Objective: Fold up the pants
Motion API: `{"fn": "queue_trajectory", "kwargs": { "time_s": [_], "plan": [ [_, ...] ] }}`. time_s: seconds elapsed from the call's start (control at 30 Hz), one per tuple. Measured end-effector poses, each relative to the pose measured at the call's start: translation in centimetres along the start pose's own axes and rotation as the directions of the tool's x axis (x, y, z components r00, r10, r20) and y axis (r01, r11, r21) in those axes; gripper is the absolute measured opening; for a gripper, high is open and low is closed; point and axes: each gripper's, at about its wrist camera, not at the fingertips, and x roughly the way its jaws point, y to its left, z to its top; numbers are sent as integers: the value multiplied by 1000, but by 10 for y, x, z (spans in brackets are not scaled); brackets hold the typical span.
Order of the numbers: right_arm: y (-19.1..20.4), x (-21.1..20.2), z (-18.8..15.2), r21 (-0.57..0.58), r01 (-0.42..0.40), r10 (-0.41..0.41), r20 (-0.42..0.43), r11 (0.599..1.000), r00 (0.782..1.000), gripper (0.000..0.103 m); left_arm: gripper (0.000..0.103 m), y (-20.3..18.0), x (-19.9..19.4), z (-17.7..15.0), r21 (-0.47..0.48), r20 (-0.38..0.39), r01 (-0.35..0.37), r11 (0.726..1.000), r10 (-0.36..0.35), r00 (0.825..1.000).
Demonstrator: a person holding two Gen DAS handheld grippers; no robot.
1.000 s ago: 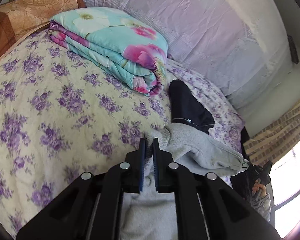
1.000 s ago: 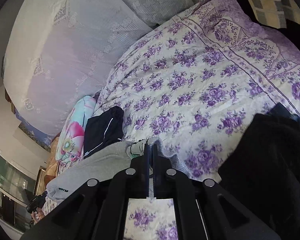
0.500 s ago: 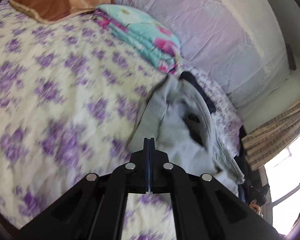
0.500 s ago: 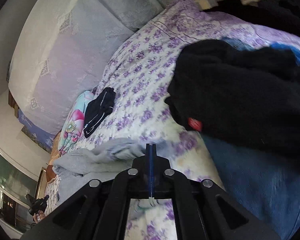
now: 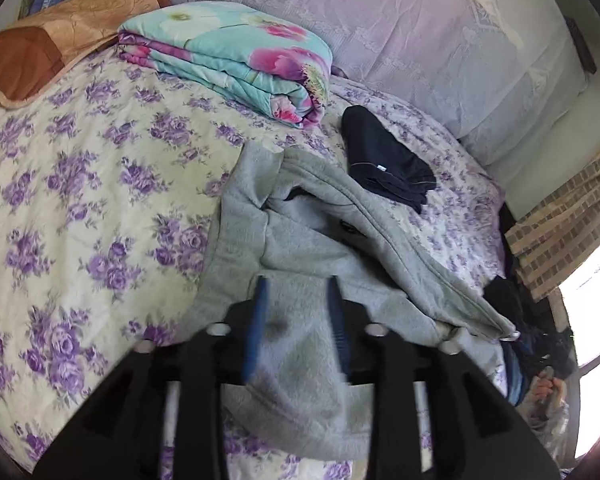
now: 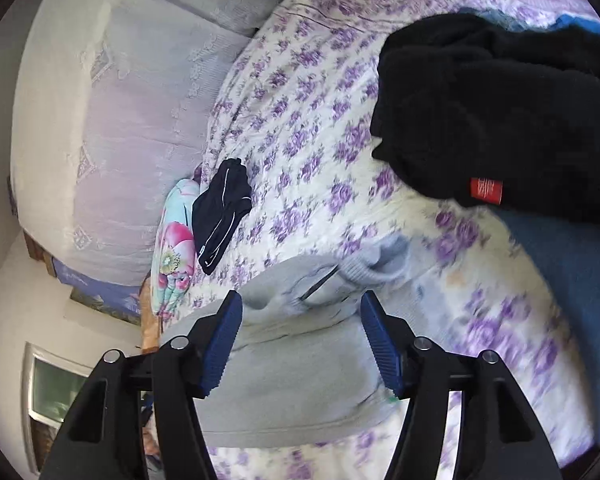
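**Both claws let go, grey pants dropped on bed**

L claw: jaws were pinched together half a sec ago, have just been opening; now apart, blue pads either side of grey fleece but not pressing on it. Cloth lies loose between and under them. R claw: same story, jaws together a moment back, have just been opening and now stand wide apart, pads clear of the fabric, grey cloth below the gap.

Grey pants vs a sec ago: then bunched at the claw tips and held up; now slumped in a crumpled heap on the bed. In L view the long axis runs from about 11 o'clock, upper end near the quilt, down to about 4 o'clock, where a hem edge hangs near the bed's side. One flap is folded over, dark lining gap showing mid-heap. In R view the pants spread across the bottom, ribbed cuff pointing toward 1 o'clock.

Outward: folded dark garment just beyond the pants at 1 o'clock, apart from them. Floral quilt folded at 12, brown pillow at 10. R view: black fleece pile with red tag at 2 o'clock, blue cloth at 3.
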Motion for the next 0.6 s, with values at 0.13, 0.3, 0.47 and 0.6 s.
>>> {"fn": "queue_trajectory", "kwargs": {
  "time_s": [0.13,0.3,0.47,0.6],
  "plan": [
    [-14,20,-6,243,48,-28,-84,969,996,67,46,-16,15,9,41,-27,-6,999,7,1000],
    [-22,60,3,294,96,-61,-127,951,990,67,52,-19,30,27,-20,-56,33,999,-34,998],
    [-19,76,7,198,81,-64,-90,977,994,24,69,-17,33,62,-140,-57,90,986,-99,993],
    [-18,69,-1,144,90,-78,-86,985,993,22,69,-8,55,87,-291,-109,78,953,-114,988]
  ]
}}
